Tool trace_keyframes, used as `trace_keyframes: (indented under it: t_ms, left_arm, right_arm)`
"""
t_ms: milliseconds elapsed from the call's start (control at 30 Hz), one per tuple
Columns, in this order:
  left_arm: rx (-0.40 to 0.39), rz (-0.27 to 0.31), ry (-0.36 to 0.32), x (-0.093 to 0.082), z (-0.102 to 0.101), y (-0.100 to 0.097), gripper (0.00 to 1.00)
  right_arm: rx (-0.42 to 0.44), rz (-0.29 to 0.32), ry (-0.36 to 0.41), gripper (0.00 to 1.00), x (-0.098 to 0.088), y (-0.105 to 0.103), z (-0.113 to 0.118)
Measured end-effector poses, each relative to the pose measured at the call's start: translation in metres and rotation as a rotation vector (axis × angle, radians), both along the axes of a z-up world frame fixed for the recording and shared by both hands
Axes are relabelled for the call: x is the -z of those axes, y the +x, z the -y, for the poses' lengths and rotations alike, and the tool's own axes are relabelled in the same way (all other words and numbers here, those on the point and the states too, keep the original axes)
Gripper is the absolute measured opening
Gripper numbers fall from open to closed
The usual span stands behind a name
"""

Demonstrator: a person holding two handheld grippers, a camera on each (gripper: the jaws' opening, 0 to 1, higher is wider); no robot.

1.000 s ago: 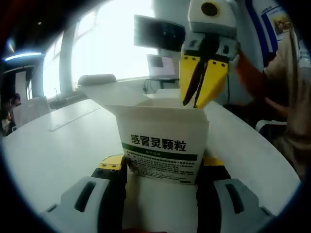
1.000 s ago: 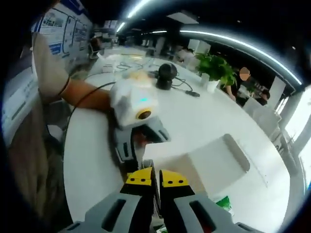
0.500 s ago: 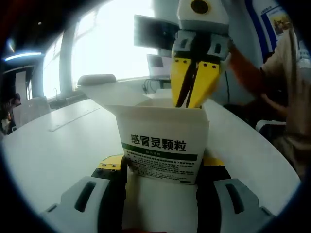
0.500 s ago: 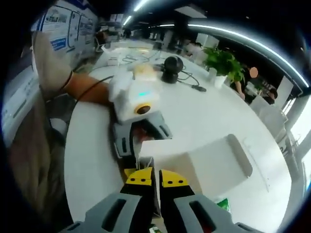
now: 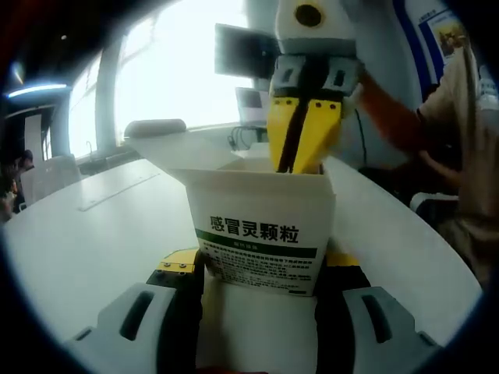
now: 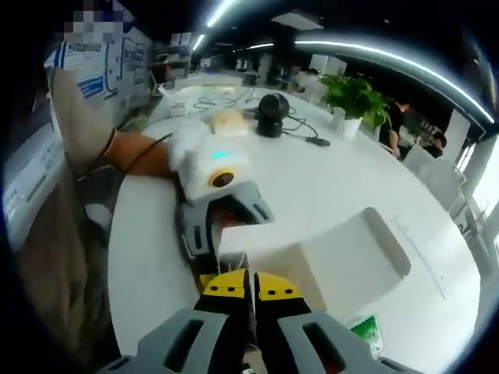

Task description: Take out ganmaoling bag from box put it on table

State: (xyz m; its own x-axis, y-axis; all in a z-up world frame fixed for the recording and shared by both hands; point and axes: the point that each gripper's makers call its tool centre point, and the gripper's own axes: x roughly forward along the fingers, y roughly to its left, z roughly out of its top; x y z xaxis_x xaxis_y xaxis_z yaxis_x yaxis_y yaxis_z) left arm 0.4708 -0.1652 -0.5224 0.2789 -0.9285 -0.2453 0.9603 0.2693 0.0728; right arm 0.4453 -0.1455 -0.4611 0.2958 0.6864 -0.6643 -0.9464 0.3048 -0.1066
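The right gripper (image 5: 295, 167) is dipping lower than it was a second ago, its yellow jaws now nearly together with their tips at the open mouth of the box (image 5: 261, 234), so the reach for the ganmaoling bag is getting underway. The left gripper (image 5: 261, 273) is clamping the white box between its jaws, green-lettered face toward its own camera, holding it upright on the white table (image 5: 86, 241). In the right gripper view, the right gripper (image 6: 251, 287) is showing jaws close to touching just over the box (image 6: 273, 261), with the open flap (image 6: 355, 253) lying off to the right. Whether anything is pinched between them, I cannot tell. The bag itself is hidden, presumably inside the box, just below those tips.
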Motion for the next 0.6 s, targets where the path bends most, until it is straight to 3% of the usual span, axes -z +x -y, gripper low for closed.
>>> trace_keyframes:
  t_ms: [167,233,367,600]
  left_arm:
    - [0.001,0.002,0.001,0.0,0.0,0.0,0.49]
    - [0.001,0.002,0.0,0.0,0.0,0.0,0.49]
    - [0.001,0.001,0.0,0.0,0.0,0.0,0.49]
    - [0.003,0.002,0.001,0.0,0.0,0.0,0.49]
  right_arm:
    - [0.012,-0.078,0.007,0.0,0.01,0.001,0.002]
    - [0.056,-0.144,0.04,0.0,0.01,0.001,0.002]
    - [0.063,-0.148,0.057,0.0,0.008,0.005,0.003]
    - [0.049,-0.127,-0.009,0.0,0.023,0.005,0.002]
